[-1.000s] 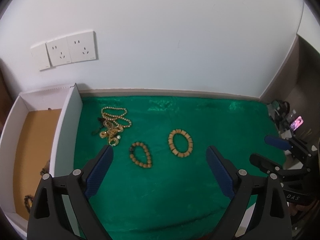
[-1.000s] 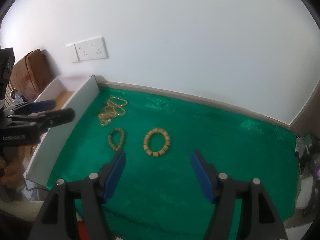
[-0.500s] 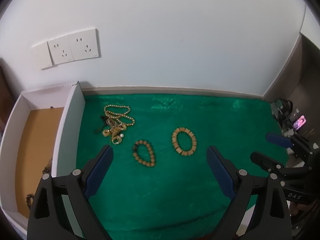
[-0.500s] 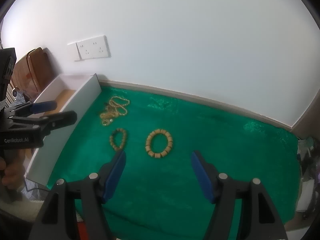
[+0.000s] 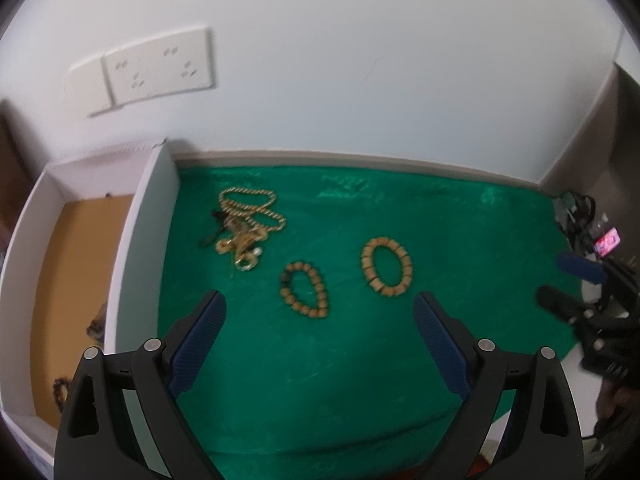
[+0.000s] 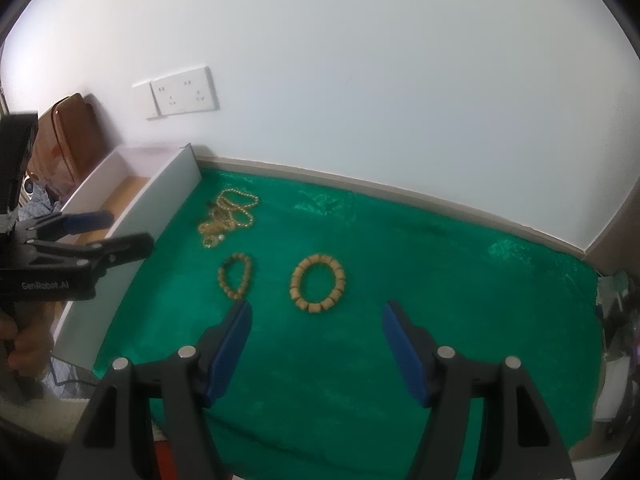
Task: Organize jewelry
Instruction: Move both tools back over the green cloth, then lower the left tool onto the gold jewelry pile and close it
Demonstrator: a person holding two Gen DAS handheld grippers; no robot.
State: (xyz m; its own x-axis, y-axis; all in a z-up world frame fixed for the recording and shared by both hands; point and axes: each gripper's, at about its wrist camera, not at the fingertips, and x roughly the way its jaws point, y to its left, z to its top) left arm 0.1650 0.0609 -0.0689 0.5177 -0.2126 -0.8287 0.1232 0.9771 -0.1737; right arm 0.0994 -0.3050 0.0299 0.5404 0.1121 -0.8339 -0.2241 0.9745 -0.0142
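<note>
3 pieces of jewelry lie loose on the green cloth (image 5: 360,380) in the left wrist view: a gold chain tangle (image 5: 246,228) far left beside the box, a dark bead bracelet (image 5: 306,289) in the middle, and a pale block bracelet (image 5: 386,266) to its right. The left gripper (image 5: 316,336) stands wide, nothing between its blue pads. Compared with 1 second ago, all 3 pieces sit larger and lower in this view and the picture is slightly smeared, so the left gripper has come down and forward toward the cloth. The dark bracelet now lies just beyond the gap between the fingers, which suggests it is the piece being lined up for a pick. The white box (image 5: 136,264) stands at the left edge of the cloth; small dark items lie on its tan floor, too blurred to name. The right gripper shows at the right edge, off the cloth.

In the right wrist view almost nothing has changed over the same second. The right gripper (image 6: 316,344) hangs with its fingers wide and empty, above the near cloth, the block bracelet (image 6: 318,283) just beyond its gap and the bead bracelet (image 6: 235,275) near its left pad. The chain tangle (image 6: 228,218) lies farther off by the box (image 6: 168,188). The left gripper (image 6: 116,232) appears at the left, over the box wall, its fingers apart.

By this reading the sorting is early: 3 pieces remain outside the box, and the left hand is making the approach while the right waits.
</note>
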